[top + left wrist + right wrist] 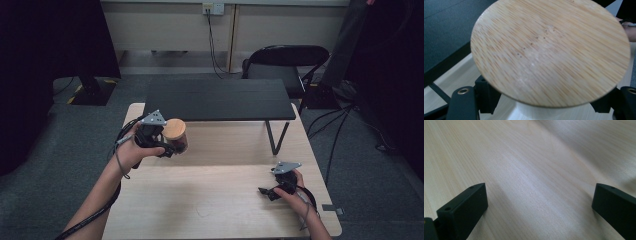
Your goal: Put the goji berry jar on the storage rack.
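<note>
A jar [176, 136] with a round, flat bamboo lid [550, 51], pale and finely grained, sits left of centre in the high view, lifted above the light wooden table [215, 200]. Its body below the lid looks dark and glassy there; the left gripper view shows a white collar under the disc. The left gripper [159, 145] pinches the jar just beneath the lid, the hand curled around it and the forearm rising from the bottom left. At lower right, the right gripper [268, 192] rests low over the table, its matte black jaws spread wide with bare wood between. A black shelf [220, 100] stands behind.
</note>
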The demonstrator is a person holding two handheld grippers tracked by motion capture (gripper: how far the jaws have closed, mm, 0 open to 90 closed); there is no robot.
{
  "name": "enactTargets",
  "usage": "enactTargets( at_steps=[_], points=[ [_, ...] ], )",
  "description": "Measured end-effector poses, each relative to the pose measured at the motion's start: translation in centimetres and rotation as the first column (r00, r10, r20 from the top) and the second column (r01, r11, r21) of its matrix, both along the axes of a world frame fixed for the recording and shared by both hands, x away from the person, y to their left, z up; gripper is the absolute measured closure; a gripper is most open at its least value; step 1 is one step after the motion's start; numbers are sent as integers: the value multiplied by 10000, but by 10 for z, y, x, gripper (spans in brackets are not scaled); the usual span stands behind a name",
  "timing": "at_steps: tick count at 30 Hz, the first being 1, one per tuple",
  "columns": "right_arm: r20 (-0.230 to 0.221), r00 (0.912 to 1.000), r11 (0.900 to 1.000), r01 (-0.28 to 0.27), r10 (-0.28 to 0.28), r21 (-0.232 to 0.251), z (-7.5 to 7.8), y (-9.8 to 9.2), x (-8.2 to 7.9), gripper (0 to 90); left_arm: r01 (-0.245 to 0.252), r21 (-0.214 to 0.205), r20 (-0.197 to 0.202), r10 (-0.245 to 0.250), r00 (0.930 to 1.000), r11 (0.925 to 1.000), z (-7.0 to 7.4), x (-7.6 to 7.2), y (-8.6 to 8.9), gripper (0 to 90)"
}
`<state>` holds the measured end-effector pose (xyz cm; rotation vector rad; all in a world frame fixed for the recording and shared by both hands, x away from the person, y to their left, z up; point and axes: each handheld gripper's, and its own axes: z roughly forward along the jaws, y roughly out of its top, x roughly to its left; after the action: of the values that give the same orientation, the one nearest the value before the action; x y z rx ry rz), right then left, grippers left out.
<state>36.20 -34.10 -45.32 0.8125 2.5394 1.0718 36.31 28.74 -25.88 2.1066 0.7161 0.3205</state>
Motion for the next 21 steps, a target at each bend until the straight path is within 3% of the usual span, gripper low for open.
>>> enactTargets(
  at_steps=[6, 17, 21],
  points=[
    [1, 10000, 10000, -1, 1, -1, 0, 0, 0, 0, -164, -98, -79, 163, 9998, 9998, 7, 11, -5, 255],
    [-1, 10000, 10000, 1, -1, -1, 0, 0, 0, 0, -637, 146, 95, 635, 9979, 9979, 25, 28, -18, 255],
    [3, 10000, 10000, -1, 1, -1, 0, 0, 0, 0, -1065, 278, 134, 1061, 9943, 9939, 29, 34, -26, 256]
  ],
)
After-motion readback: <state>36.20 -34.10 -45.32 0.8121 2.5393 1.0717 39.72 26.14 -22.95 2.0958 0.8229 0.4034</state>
